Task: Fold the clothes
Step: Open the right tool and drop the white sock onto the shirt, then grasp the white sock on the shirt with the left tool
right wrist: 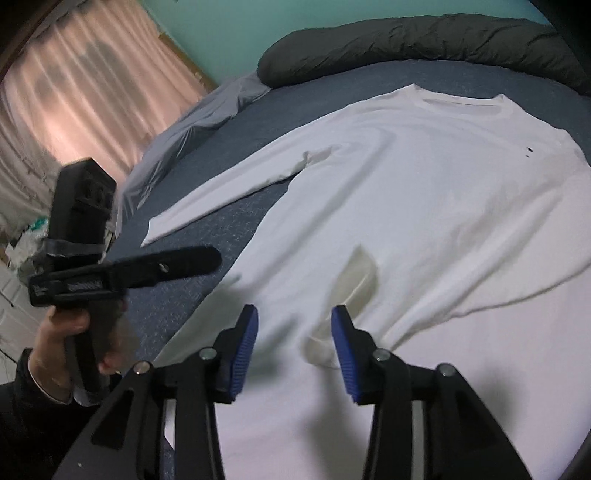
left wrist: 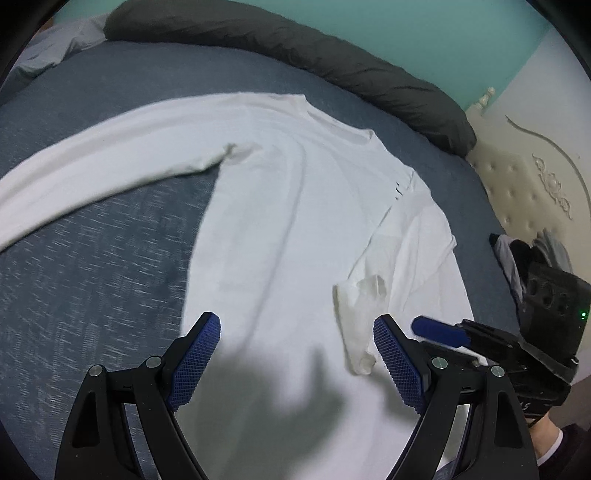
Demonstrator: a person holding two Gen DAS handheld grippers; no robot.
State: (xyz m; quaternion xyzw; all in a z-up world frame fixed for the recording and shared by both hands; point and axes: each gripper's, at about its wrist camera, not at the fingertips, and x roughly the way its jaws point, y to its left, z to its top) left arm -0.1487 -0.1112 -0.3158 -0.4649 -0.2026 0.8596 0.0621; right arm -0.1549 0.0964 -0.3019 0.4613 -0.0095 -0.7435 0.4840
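White long-sleeved shirt (right wrist: 406, 192) lies flat on the blue bed (left wrist: 92, 258), collar toward the dark bolster (left wrist: 295, 48). One sleeve (right wrist: 221, 199) stretches straight out over the bedcover; the other sleeve (left wrist: 399, 251) is folded in over the body, cuff near the hem.

Right gripper (right wrist: 294, 343): fingers part-spread just above the cuff, nothing between them. Left gripper (left wrist: 297, 354): fingers spread wide over the hem, empty.

Probable next step: fold the outstretched sleeve inward. Pinch one layer near the cuff, lift low, lay it parallel to the side seam.

Bed with blue sheet (left wrist: 110, 229), dark bolster (right wrist: 424, 40), cream tufted headboard (left wrist: 517, 184), teal wall (left wrist: 406, 33), pink curtain (right wrist: 74, 92).
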